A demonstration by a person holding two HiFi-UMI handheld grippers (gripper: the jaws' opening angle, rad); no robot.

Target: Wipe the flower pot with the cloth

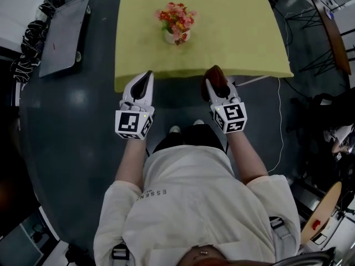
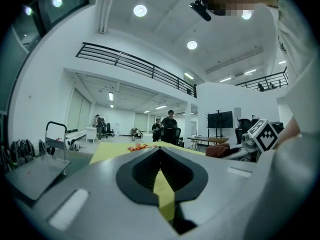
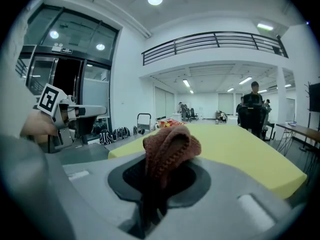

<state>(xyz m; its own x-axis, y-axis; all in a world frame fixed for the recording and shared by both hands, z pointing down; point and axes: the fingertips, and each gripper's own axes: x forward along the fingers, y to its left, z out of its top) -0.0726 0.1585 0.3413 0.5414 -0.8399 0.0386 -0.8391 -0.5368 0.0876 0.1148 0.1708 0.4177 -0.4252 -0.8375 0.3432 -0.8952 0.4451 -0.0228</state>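
- Jaws of right gripper (image 1: 216, 85): clamped on a reddish-brown knitted cloth (image 3: 170, 145), which bunches up in a fold above the jaw tips and hides them from the head view.
- Jaws of left gripper (image 1: 145, 82): closed together with nothing between them. Only a thin sliver of the yellow tabletop shows through the slit.
- Position of both grippers: side by side, apart from each other, with their tips at the near edge of the table (image 1: 238, 37). Each is carried on a bare forearm of a person in a white shirt (image 1: 194, 198).
- Flower pot (image 1: 177, 36): small and white, upright, filled with orange and pink flowers. It stands on the table ahead of the grippers, roughly between their two lines and well apart from both. In the right gripper view it peeks out just behind the top of the cloth.
- Ground between: bare yellow tabletop from the near edge up to the pot.
- Flat grey cart (image 1: 64, 32): on the dark floor left of the table, with dark bundled items (image 1: 26, 46) beside it.
- White cable (image 1: 280, 121): trailing on the floor right of the table.
- Round wooden tabletop (image 1: 324, 212): at far right.
- People (image 2: 169, 126): standing beyond the far end of the table.
- Screen on a stand (image 2: 220, 119): to the right of the people.
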